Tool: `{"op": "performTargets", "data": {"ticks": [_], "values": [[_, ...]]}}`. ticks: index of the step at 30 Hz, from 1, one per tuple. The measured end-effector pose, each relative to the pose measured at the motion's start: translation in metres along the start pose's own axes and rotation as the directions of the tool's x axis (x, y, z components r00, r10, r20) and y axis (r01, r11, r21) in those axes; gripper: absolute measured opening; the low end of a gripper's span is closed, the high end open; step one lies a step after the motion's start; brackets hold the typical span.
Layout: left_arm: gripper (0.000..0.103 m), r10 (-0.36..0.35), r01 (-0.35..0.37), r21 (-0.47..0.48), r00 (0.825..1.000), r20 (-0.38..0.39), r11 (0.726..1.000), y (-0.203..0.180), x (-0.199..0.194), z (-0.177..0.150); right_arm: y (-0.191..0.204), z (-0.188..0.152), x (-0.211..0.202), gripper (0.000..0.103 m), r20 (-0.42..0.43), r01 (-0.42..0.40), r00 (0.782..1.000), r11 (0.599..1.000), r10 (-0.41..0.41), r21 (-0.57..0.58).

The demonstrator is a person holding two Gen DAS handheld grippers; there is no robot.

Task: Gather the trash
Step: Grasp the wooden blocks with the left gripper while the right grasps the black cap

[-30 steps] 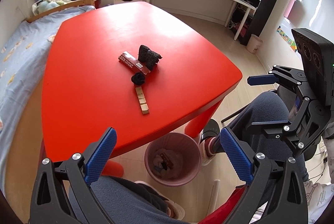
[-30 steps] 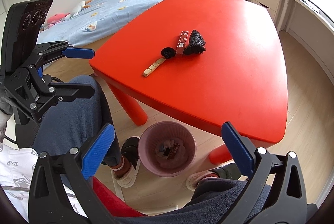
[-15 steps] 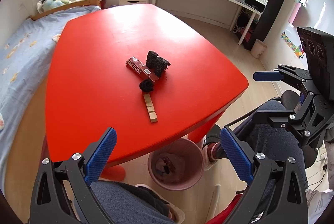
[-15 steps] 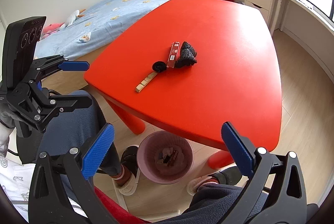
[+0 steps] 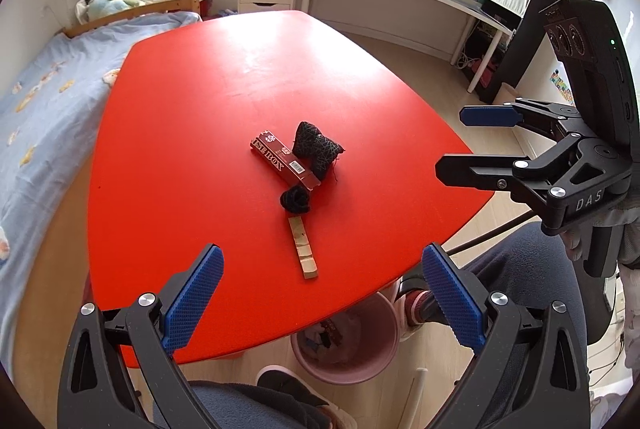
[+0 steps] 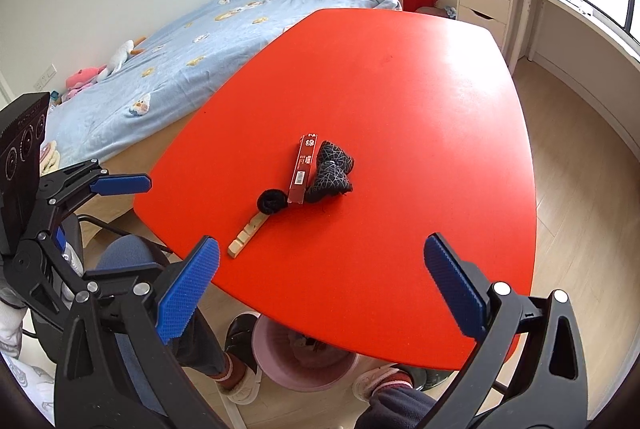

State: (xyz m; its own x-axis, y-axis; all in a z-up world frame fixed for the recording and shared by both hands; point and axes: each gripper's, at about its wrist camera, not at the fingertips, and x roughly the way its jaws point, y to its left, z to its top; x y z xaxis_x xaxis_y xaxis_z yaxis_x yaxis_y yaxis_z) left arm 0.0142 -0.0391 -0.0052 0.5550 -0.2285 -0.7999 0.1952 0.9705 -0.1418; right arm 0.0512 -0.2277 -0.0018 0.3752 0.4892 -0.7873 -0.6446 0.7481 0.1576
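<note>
Red table [image 5: 192, 133] fills the bedroom view, and four bits of trash cluster at its middle: a red box [image 5: 285, 165], touching a black patterned pouch [image 5: 317, 147], a black hair tie [image 5: 295, 200] and a wooden strip [image 5: 303, 249] just beyond it. Below the table edge, the pink bin [image 5: 362, 353] already holds scraps, so collecting looks partway done. Left claw [image 5: 320, 305] and right claw [image 6: 320, 293] hover, spread and empty.

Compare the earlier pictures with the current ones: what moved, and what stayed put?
Both hand-held grippers, left and right, advanced over the red table, open and empty; the pink bin slid under its edge in view. The red box, black bundles and wooden strip stayed put.
</note>
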Motion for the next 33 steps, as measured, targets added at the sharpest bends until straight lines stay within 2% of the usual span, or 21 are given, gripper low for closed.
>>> {"op": "performTargets", "data": {"ticks": [14,24,33], "values": [[0.095,0.05,-0.053,-0.027,0.994,-0.094,0.998,0.009,0.053,0.014,-0.023,0.043,0.074,0.1,-0.092,-0.007,0.996,0.999,0.01,0.038],[0.095,0.07,-0.079,-0.055,0.987,-0.144,0.995,0.013,0.081,0.009,-0.034,0.045,0.117,0.1,-0.156,-0.001,0.988,0.998,0.012,0.07],[0.095,0.089,-0.101,-0.065,0.983,-0.163,0.993,0.018,0.09,0.007,-0.033,0.045,0.129,0.1,-0.154,-0.018,0.988,0.997,0.028,0.071]]}}
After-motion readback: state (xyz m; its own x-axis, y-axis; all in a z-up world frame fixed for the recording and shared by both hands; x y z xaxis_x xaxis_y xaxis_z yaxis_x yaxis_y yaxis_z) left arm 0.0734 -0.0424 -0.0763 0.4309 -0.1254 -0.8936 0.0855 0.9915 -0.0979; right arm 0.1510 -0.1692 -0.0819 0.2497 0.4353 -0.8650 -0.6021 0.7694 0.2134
